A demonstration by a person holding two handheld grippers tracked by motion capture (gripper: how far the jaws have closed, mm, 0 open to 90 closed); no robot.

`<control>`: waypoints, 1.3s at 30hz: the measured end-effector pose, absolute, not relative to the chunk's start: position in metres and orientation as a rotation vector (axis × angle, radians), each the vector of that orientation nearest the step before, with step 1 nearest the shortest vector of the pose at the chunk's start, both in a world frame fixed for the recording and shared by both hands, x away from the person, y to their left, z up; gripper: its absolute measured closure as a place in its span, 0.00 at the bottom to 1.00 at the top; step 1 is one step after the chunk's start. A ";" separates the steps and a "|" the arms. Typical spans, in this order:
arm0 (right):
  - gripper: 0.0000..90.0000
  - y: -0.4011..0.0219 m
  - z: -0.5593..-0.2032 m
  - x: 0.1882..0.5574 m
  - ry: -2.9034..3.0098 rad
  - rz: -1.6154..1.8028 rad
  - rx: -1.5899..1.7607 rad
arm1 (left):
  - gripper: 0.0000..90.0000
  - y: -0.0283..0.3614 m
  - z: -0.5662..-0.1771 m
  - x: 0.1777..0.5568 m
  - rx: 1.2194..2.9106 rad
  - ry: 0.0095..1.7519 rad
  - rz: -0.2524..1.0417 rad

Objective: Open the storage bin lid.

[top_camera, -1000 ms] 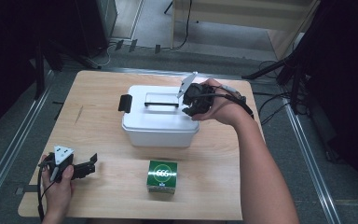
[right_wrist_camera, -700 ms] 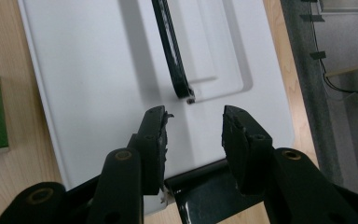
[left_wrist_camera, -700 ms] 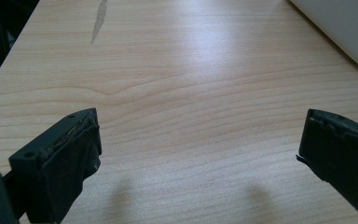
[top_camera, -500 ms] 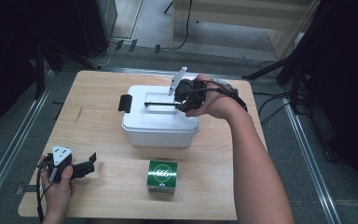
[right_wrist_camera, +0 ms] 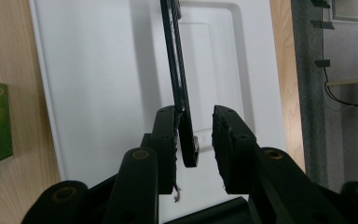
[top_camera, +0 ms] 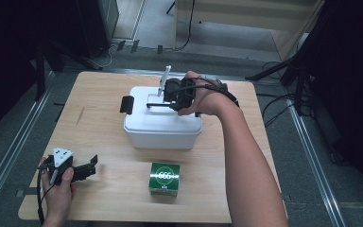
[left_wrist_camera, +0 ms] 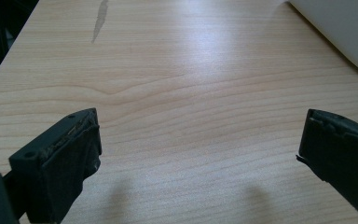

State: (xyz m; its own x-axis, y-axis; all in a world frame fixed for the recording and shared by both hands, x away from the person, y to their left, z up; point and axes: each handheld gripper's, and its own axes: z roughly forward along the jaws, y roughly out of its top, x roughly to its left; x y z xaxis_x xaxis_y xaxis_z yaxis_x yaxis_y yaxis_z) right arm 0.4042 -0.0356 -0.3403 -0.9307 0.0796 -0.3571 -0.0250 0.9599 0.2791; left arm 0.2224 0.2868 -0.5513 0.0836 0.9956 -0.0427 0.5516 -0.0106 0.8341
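White plastic storage box (top_camera: 163, 124) bears a raised black handle (right_wrist_camera: 178, 79) between the right gripper (right_wrist_camera: 195, 135)'s closing, not-yet-pinching jaws, while the left gripper (left_wrist_camera: 200, 154) rests spread, well apart from the box.

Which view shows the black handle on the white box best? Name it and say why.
The right gripper view: the black handle stands close up, between the right gripper pads, above the white box lid. The high view shows it as a thin bar partly behind the hand. The left gripper view catches a box corner.
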 end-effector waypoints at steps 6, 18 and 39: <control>0.85 -0.025 -0.341 0.405 2.763 0.366 0.024 | 0.00 0.287 -0.551 0.222 1.649 1.554 0.789; 0.89 -0.002 -0.345 0.413 2.804 0.226 -0.022 | 0.00 0.286 -0.551 0.223 1.652 1.557 0.787; 0.95 0.016 -0.345 0.420 2.836 0.145 -0.050 | 0.00 0.285 -0.551 0.224 1.671 1.548 0.791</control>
